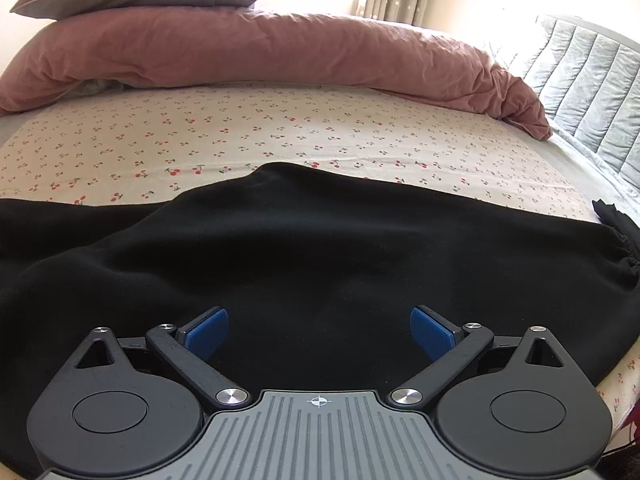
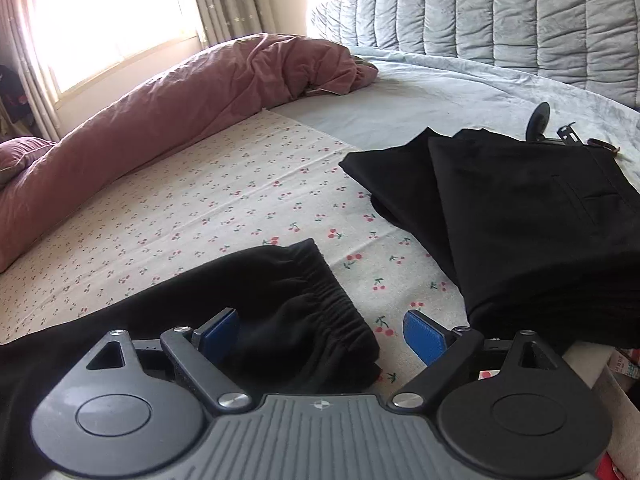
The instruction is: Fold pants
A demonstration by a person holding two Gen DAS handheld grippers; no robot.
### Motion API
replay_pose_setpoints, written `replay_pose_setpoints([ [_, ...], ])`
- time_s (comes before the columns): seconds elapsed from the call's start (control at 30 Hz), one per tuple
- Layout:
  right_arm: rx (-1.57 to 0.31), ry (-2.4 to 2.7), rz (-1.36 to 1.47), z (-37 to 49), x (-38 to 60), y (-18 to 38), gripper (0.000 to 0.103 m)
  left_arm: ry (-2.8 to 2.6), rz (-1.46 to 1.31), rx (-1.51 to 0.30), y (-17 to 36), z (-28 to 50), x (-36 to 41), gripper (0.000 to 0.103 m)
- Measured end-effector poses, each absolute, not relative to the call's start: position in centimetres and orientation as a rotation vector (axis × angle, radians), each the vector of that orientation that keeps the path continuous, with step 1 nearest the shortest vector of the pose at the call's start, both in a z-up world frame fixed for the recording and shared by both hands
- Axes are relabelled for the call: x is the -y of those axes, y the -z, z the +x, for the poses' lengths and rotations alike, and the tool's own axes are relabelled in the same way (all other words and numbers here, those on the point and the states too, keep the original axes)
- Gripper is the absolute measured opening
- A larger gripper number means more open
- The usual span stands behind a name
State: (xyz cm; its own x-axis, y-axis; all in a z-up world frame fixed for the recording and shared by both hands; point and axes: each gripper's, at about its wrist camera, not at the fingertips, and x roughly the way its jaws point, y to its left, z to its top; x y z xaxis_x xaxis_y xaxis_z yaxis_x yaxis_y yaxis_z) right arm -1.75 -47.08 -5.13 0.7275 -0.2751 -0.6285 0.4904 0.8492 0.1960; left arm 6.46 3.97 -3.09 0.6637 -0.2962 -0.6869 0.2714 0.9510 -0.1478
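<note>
Clearly both my grippers stand wide, holding nothing: my left gripper (image 1: pixel 319 330) hovers over the black pants (image 1: pixel 320 248) spread across the cherry-print sheet (image 1: pixel 240 132), my right gripper (image 2: pixel 322 334) at their elastic waistband (image 2: pixel 340 312). Soft, limp fabric, I judge; best pinched at that gathered band. No containers; folded black garments (image 2: pixel 540 216) lie nearby.

Blown-out window (image 2: pixel 112 20) glare, sharp focus, fisheye-bent edges

I see the pants (image 1: pixel 304 248) spread on the sheet (image 1: pixel 248 140), duvet (image 1: pixel 256 52) behind, folded stack (image 2: pixel 532 220) to their right.
</note>
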Motion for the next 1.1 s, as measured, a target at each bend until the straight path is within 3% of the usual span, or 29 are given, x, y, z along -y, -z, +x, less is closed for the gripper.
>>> replay_pose_setpoints([
  [0.3, -0.733, 0.363, 0.656, -1.9, 48.7, 8.4, 0.089, 0.233, 0.013, -0.845, 3.6, 6.5, -2.3, 0.102],
  [0.5, -0.732, 0.381, 0.641, -1.4, 47.7, 8.8, 0.088, 0.253, -0.011, -0.848, 3.2, 6.5, -2.0, 0.102],
  [0.77, -0.715, 0.472, 0.581, -0.9, 46.6, 9.1, 0.059, 0.275, -0.035, -0.856, 3.1, 6.7, -1.8, 0.102],
  [0.87, -0.699, 0.486, 0.576, -1.1, 46.7, 9.2, 0.039, 0.285, -0.047, -0.860, 3.0, 6.8, -1.7, 0.102],
  [0.93, -0.677, 0.468, 0.619, -1.4, 46.9, 9.1, 0.021, 0.294, -0.054, -0.858, 2.9, 6.7, -1.6, 0.102],
  [1.1, -0.615, 0.444, 0.462, -1.3, 43.8, 6.7, 0.019, 0.379, -0.096, -0.830, 2.5, 6.4, -1.6, 0.102],
])
